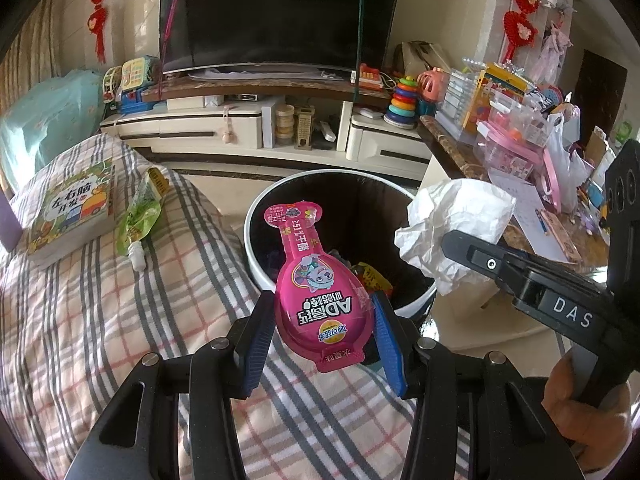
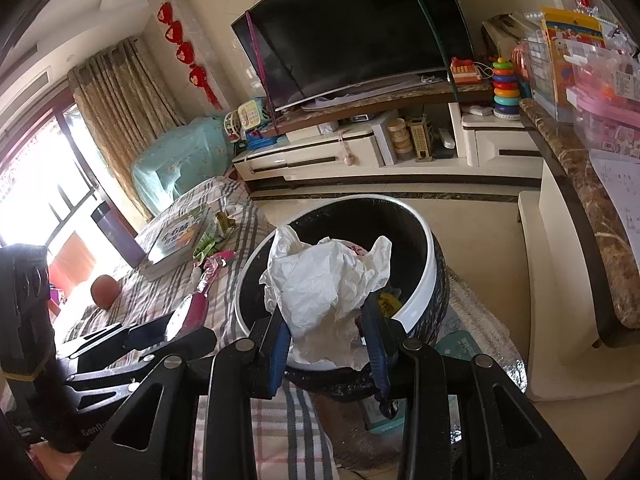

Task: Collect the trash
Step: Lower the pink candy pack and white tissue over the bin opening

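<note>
My left gripper (image 1: 320, 312) is shut on a pink snack wrapper (image 1: 316, 280) and holds it over the near rim of the round trash bin (image 1: 256, 264). My right gripper (image 2: 326, 332) is shut on a crumpled white paper (image 2: 324, 284) and holds it above the bin (image 2: 420, 292). In the left wrist view the paper (image 1: 452, 224) hangs at the bin's right side. The bin has trash inside, with a yellow wrapper (image 1: 374, 278) showing. A green drink pouch (image 1: 142, 212) lies on the plaid cover.
A children's book (image 1: 70, 212) lies on the plaid-covered surface (image 1: 80, 320) left of the bin. A TV stand (image 1: 260, 128) with a TV (image 1: 276, 12) is behind. A marble counter (image 2: 592, 208) piled with toys is at the right.
</note>
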`<action>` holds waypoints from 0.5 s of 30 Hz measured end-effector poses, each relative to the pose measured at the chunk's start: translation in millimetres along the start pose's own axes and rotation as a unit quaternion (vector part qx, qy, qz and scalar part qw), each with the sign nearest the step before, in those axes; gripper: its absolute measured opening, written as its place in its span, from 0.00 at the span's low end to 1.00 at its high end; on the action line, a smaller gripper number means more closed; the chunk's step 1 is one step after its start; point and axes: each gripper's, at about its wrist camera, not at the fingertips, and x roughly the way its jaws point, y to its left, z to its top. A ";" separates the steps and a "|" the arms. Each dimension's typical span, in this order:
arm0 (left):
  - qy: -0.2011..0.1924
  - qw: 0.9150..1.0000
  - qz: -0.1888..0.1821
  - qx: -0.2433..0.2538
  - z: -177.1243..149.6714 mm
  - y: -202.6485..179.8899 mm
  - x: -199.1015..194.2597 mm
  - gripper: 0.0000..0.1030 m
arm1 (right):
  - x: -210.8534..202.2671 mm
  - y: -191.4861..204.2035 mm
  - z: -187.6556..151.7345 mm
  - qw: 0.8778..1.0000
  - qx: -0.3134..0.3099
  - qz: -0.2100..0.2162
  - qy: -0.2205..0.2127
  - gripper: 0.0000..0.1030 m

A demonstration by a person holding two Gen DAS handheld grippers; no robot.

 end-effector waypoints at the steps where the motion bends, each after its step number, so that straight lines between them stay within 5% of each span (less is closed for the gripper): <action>1: 0.000 1.000 0.000 0.001 1.0 -0.3 1.1 0.45 | 0.5 -0.5 2.0 1.000 -0.001 0.000 0.000 0.34; 15: 0.012 1.000 -0.003 -0.004 18.9 0.4 22.5 0.45 | 15.7 -5.2 18.5 1.000 -0.008 -0.007 0.010 0.34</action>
